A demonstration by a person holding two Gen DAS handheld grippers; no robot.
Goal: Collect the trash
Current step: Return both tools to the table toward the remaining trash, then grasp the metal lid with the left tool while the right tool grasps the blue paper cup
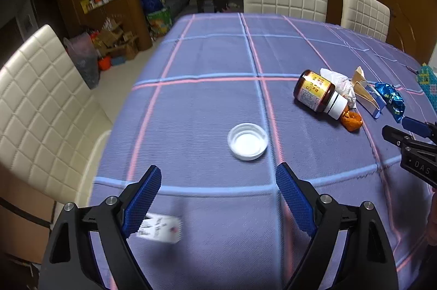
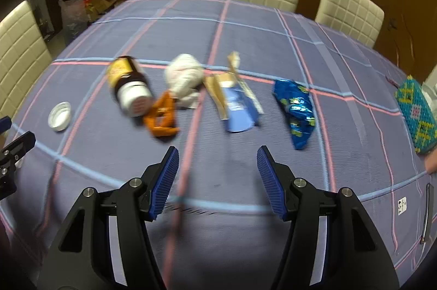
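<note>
I am running both grippers above the table (image 2: 245,25), covered in a purple plaid cloth; neither is carrying anything. The left gripper (image 1: 218,180) is standing wide open with only bare cloth between its blue pads (image 1: 144,197). The right gripper (image 2: 217,167) is holding its jaws about half open, also empty.

Trash locations: the white lid (image 1: 248,141) is lying open side up just ahead of the left gripper, well apart from the rest. The brown bottle (image 2: 128,85) is lying on its side, cap toward me, touching the orange peel (image 2: 161,117) and close against the crumpled white tissue (image 2: 184,76). To the right of those, the torn blue-and-tan packet (image 2: 235,104), then the blue foil wrapper (image 2: 296,109), lying apart.

Judgement: I am treating the lid as the left side's pick. It is shallow, so I am planning to straddle the rim and close low. For the right, the flat packet is nearest; one pad would need to get under an edge.

Clearance: the cloth ahead of both grippers is open. The table edge is falling away left of the lid, toward a white chair (image 1: 41,104). A beaded box (image 2: 415,115) is sitting at the far right edge. No bin is visible.
</note>
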